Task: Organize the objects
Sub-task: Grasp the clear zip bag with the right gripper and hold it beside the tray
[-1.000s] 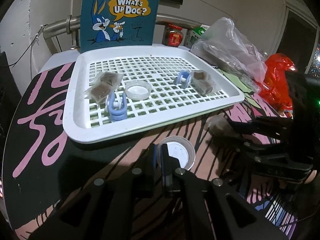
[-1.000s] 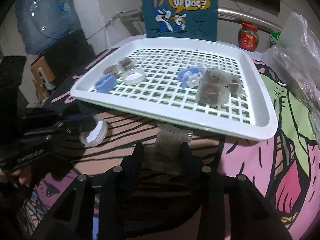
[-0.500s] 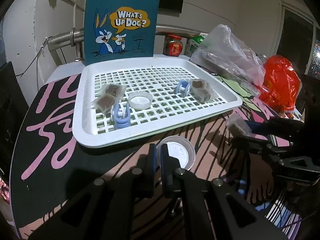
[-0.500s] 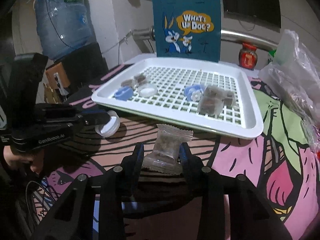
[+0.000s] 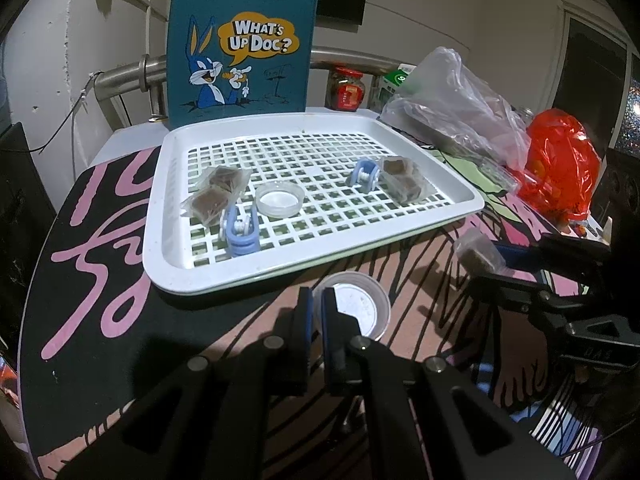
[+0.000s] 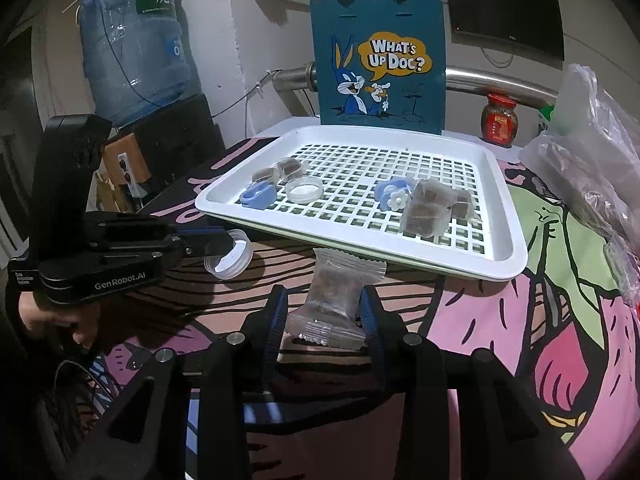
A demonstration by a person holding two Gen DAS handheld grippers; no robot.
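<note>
- Cartoon-printed cloth covers the table (image 6: pixel 540 320) where we work, with both of our grippers hanging just short of the white slotted tray (image 5: pixel 460 190).
- Nearest us, our left gripper (image 5: pixel 316 300) is closed tight on the rim of a clear plastic cap (image 5: pixel 356 310), which sits in front of the tray's near edge.
- Our right gripper (image 6: pixel 322 312) pinches a clear snack packet (image 6: pixel 340 292) between its blue pads, the packet upright and clear of the cloth.
- Already inside the tray: two blue clips (image 5: pixel 240 232), a second cap (image 5: pixel 279 199) and wrapped snacks at left (image 5: pixel 214 196) and right (image 5: pixel 402 180). By our reading, the cap and packet in hand are the last loose pieces.
- Tray's raised lip stands between us and the grid, so both loads must clear it; the middle and far rows lie open.
- Beyond, a blue cartoon bag (image 5: pixel 240 40) stands at the far rim and plastic bags (image 5: pixel 460 100) crowd the right side, leaving little room there.
</note>
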